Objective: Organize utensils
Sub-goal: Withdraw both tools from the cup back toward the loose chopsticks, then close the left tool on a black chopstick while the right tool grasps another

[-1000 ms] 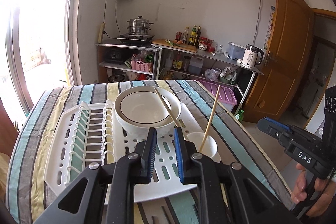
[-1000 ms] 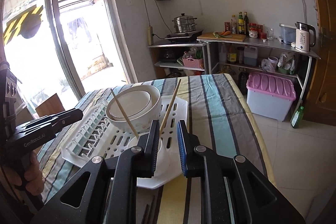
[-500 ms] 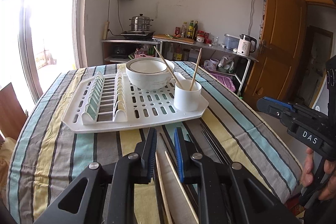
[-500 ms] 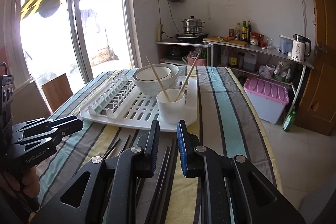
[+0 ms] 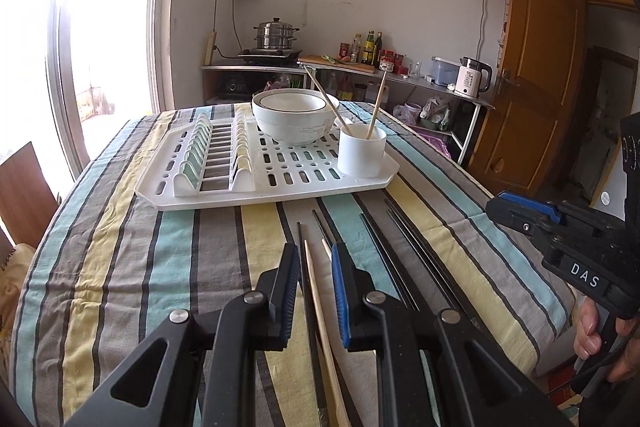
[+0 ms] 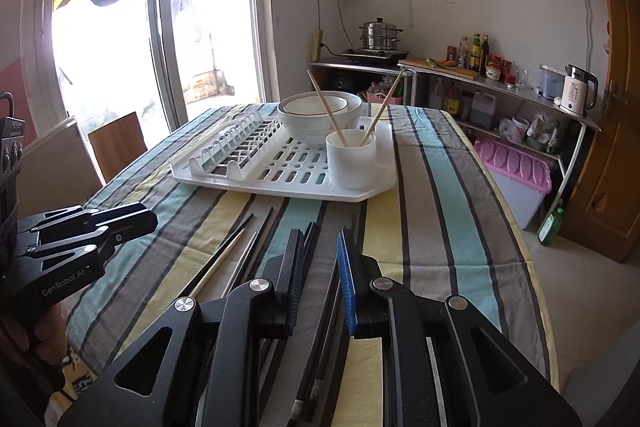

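Several black chopsticks (image 5: 420,259) and a pale wooden chopstick (image 5: 320,307) lie on the striped tablecloth in front of a white drying rack (image 5: 280,183). A white cup (image 5: 361,155) on the rack holds two wooden chopsticks (image 5: 376,111). My left gripper (image 5: 315,259) is open and empty, low over the wooden chopstick. My right gripper (image 6: 318,251) is open and empty over black chopsticks (image 6: 320,339). The cup (image 6: 351,159) and a wooden chopstick (image 6: 218,263) also show in the right wrist view.
A white bowl (image 5: 295,119) sits on the rack behind the cup. The rack's plate slots (image 5: 212,159) are on its left side. The table's right edge (image 5: 520,235) is near. A shelf with a kettle (image 5: 472,77) stands behind.
Both grippers have pulled back from the cup and rack and dropped low over the loose chopsticks at the near end of the table. Both stay open and empty.
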### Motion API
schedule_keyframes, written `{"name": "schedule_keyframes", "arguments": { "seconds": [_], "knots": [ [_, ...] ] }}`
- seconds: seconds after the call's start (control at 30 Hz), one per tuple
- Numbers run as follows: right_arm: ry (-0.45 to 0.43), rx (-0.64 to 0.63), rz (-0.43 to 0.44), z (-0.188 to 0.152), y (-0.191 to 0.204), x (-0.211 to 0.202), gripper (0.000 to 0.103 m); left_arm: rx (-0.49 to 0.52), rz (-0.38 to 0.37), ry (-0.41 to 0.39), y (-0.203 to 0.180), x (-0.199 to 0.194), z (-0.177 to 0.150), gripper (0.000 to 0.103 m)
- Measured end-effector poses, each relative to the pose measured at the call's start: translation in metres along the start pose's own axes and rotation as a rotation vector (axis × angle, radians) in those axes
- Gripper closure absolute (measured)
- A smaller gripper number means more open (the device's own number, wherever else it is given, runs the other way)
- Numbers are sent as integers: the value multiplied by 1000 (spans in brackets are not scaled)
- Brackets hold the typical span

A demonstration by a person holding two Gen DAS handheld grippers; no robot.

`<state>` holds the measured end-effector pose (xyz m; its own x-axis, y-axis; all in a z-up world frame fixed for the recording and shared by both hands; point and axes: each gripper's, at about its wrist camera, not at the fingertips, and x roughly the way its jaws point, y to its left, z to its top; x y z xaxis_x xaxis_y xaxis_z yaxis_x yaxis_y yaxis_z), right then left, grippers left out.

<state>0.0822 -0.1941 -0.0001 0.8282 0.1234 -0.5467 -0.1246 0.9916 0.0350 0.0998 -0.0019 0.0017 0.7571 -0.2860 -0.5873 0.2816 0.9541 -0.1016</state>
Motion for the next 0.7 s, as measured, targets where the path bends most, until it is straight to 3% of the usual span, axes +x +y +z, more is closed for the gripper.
{"name": "schedule_keyframes", "arguments": {
  "seconds": [0.7],
  "knots": [
    [138,55,80,-13,-4,55,85,-32,9,212,23,76,-11,86]
  ]
}}
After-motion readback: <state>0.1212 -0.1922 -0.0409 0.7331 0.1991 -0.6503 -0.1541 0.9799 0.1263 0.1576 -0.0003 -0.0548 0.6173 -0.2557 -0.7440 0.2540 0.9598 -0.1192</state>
